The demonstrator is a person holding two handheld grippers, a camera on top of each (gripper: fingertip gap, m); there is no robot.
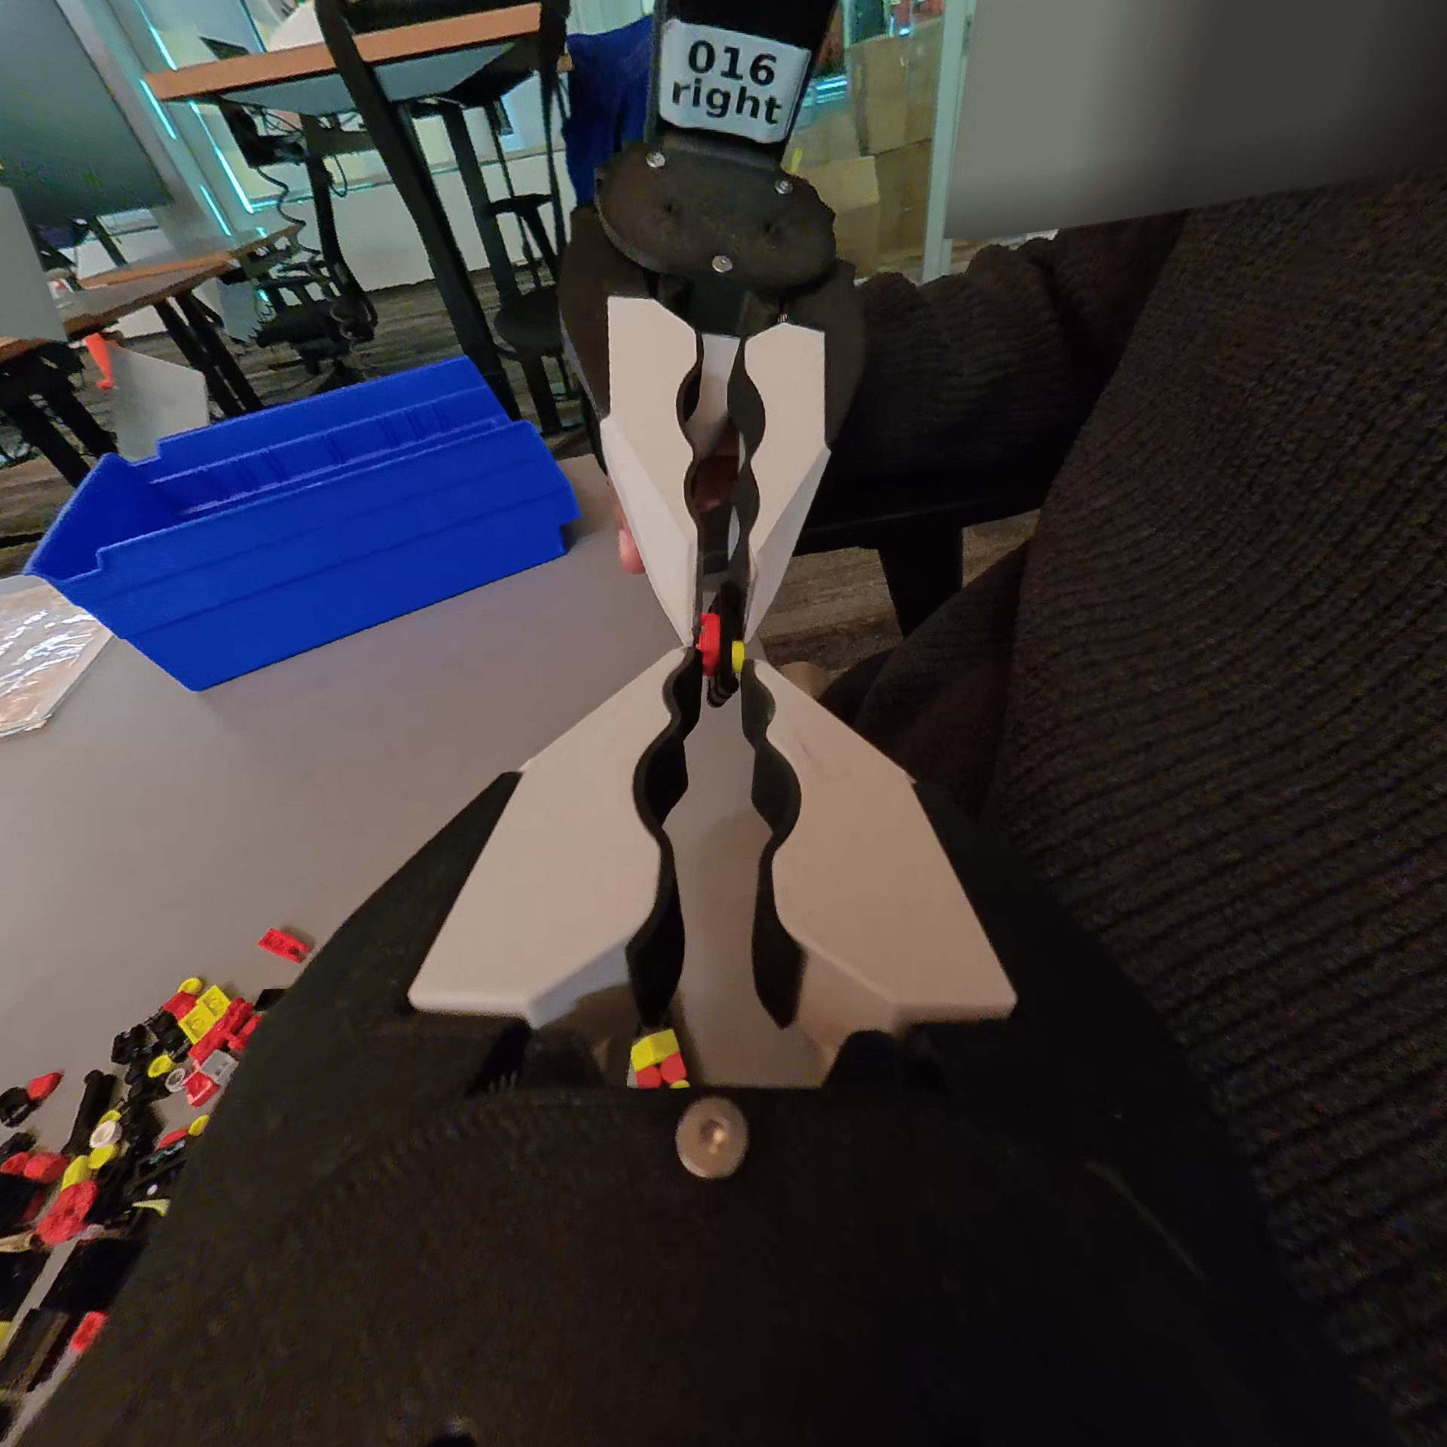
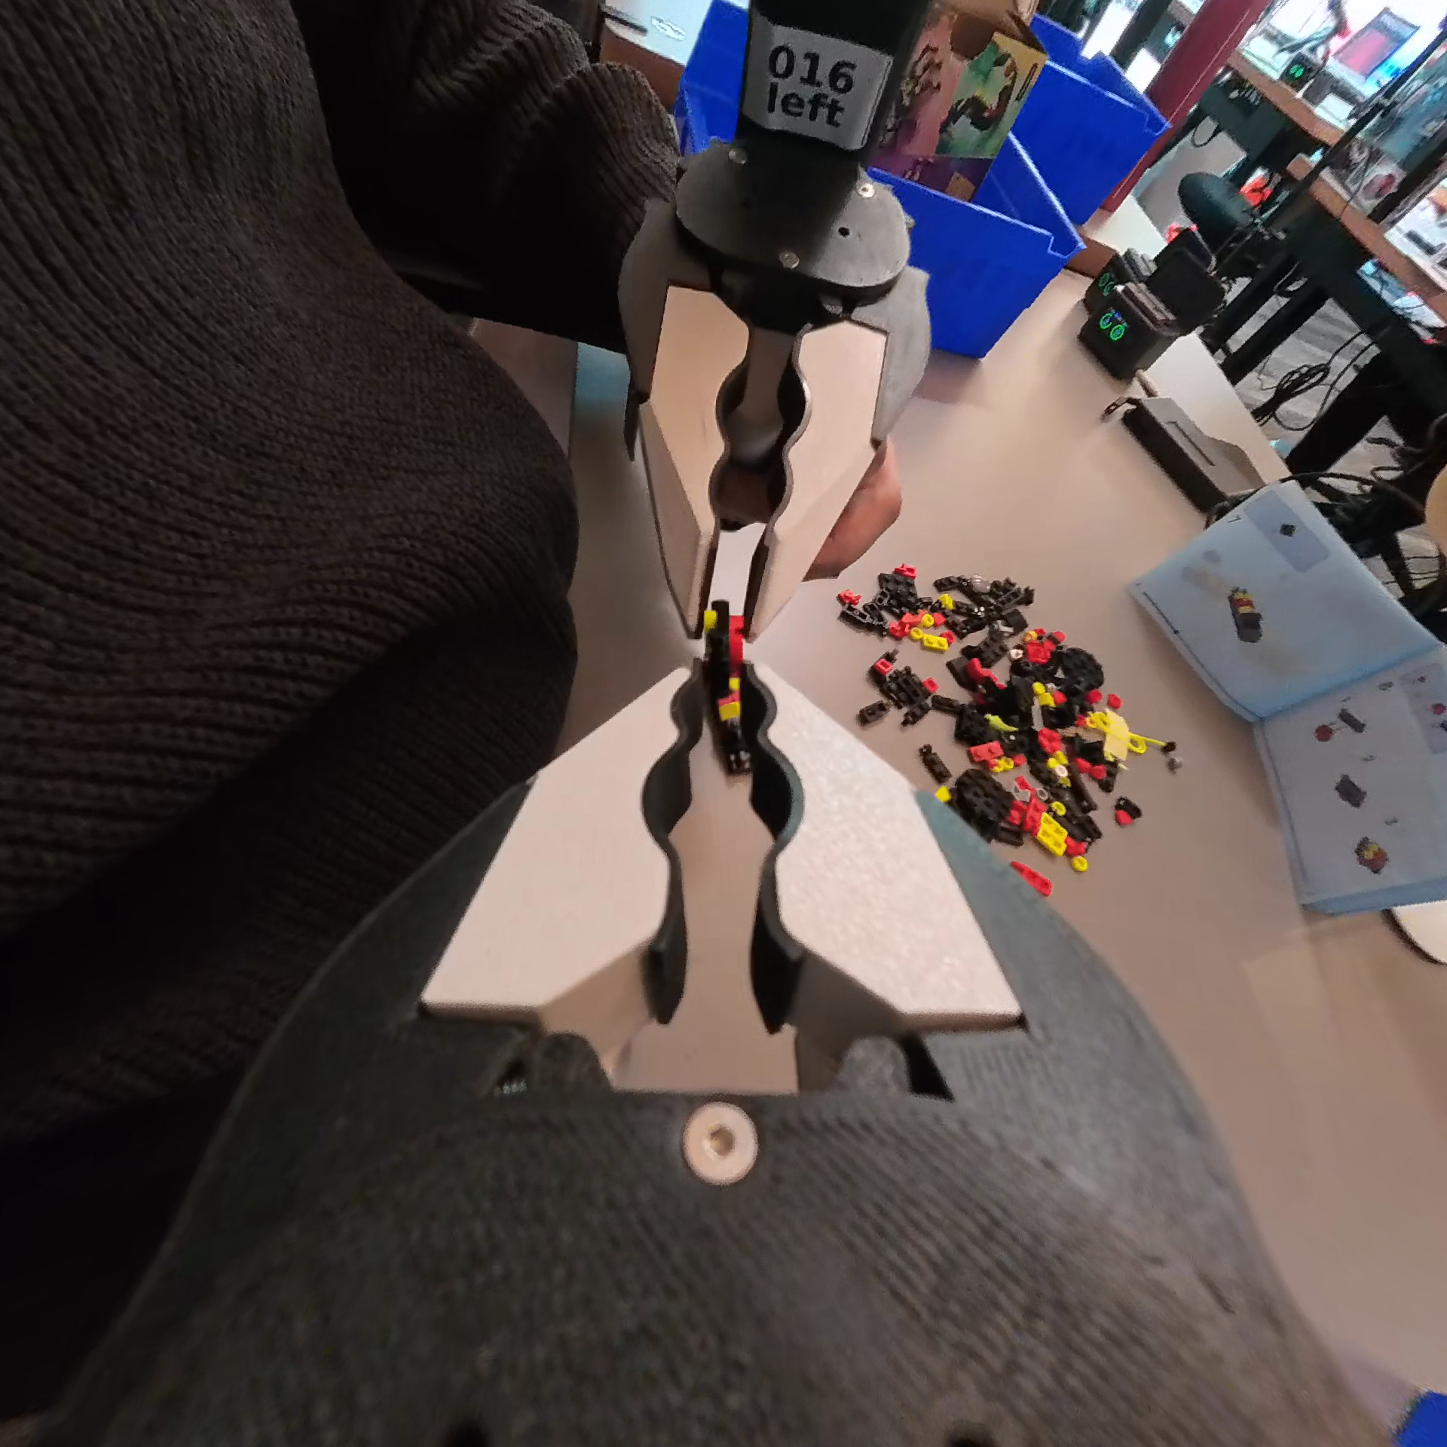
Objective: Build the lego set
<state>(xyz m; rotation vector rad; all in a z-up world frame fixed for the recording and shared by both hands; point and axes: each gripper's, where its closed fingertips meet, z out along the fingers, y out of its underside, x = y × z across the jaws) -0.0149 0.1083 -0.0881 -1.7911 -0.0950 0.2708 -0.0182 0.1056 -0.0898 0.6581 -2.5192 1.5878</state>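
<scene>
Currently mid-air above bench | my left gripper (image 1: 716, 665) and right gripper (image 2: 720, 673) fingers both pinch small black-red-yellow brick sub-assembly (image 2: 724, 697) tip-to-tip | risk: skewed squeeze pops it loose into loose-brick pile (image 2: 1010, 720)

Gripper fingers (image 1: 877, 885) are seen as pale grey with black wavy pads (image 1: 662, 861). The small lego assembly (image 2: 724, 697) is noted as black, red and yellow; the same three colours are recorded in the loose lego pile (image 2: 1010, 728). The bin (image 1: 313, 532) is blue. The table (image 1: 313, 783) is grey-beige. The sleeve (image 2: 274, 548) is dark ribbed knit. The instruction booklet (image 2: 1331, 705) is light blue.
</scene>
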